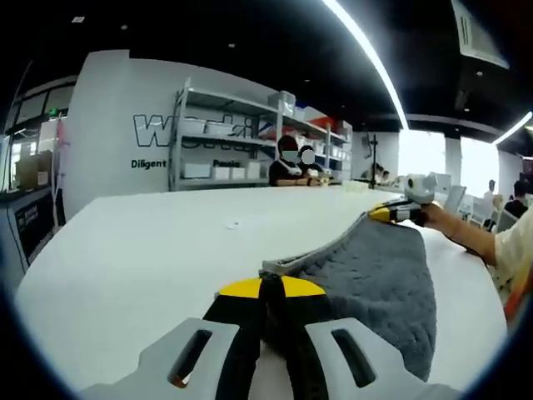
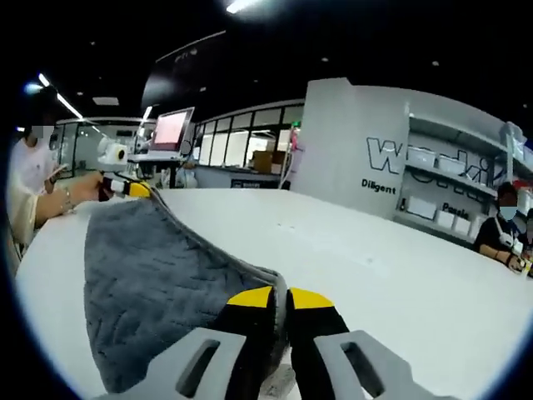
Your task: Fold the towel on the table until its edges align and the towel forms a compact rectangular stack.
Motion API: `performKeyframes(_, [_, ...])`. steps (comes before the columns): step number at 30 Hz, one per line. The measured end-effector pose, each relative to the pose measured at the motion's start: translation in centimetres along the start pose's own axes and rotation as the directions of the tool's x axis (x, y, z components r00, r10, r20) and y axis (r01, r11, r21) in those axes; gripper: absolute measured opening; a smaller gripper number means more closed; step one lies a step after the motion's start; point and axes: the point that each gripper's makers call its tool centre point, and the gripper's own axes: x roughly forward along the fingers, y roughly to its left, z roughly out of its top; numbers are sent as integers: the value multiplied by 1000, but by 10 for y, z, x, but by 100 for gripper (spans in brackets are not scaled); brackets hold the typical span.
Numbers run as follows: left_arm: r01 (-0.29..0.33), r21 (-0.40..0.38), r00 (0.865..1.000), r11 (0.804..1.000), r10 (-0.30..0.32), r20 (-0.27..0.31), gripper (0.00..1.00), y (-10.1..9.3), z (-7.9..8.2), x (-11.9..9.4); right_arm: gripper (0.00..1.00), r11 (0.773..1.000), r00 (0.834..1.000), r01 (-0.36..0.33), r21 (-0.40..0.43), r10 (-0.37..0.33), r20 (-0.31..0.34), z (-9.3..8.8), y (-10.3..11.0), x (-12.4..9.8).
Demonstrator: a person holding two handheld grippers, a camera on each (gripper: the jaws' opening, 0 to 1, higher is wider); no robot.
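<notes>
A grey quilted towel (image 1: 375, 283) hangs stretched between my two grippers over the white table (image 1: 141, 250). In the left gripper view my left gripper (image 1: 271, 287) is shut on one corner of the towel, its yellow tips pressed together. Farther off, my right gripper (image 1: 396, 212) pinches the other corner, with a hand behind it. In the right gripper view my right gripper (image 2: 279, 297) is shut on the towel (image 2: 141, 267) at its hemmed edge. The left gripper (image 2: 133, 188) holds the far corner there. The towel's lower part drapes down onto the table (image 2: 375, 267).
Grey shelves (image 1: 225, 142) with white boxes stand beyond the table's far edge, with seated people (image 1: 291, 167) in front. A monitor (image 2: 171, 129) stands behind the table in the right gripper view. The table's rounded edge (image 1: 33, 275) drops off at the left.
</notes>
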Motion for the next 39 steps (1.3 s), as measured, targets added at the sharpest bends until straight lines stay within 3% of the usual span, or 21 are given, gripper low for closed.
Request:
performKeyframes(5, [-8,-5,1000,1000,8,-14,6,1,-5,3,3,1000,1000,4,-15,-4,-23,-5,-5,3])
performKeyframes(6, [-35,-2,998,999,35,-60,7,4,-20,8,3,999,998,13,-38,-15,-55,-14,-4,9])
performKeyframes(10, [-55,-3,995,998,55,-83,10,7,-28,11,4,1000,998,19,-24,-21,-67,-19,-5,10])
performKeyframes(22, [-88,-19,994,996,87,-70,27,11,-20,0,22,998,995,53,40,-50,-87,-20,-16,1])
performKeyframes(26, [-57,-41,998,998,56,-42,34,4,-10,-9,32,997,996,40,72,-35,-77,-15,-17,-8])
performKeyframes(31, [48,-42,999,998,-47,12,42,-15,10,-18,36,995,1000,18,98,-16,-27,1,-18,-23])
performKeyframes(34, [126,-20,992,992,-126,0,45,-28,12,-22,37,993,997,-76,90,76,5,11,-2,-29])
performKeyframes(39, [197,59,978,979,-192,-85,46,-43,1,-23,33,970,971,-237,44,236,23,18,28,-44])
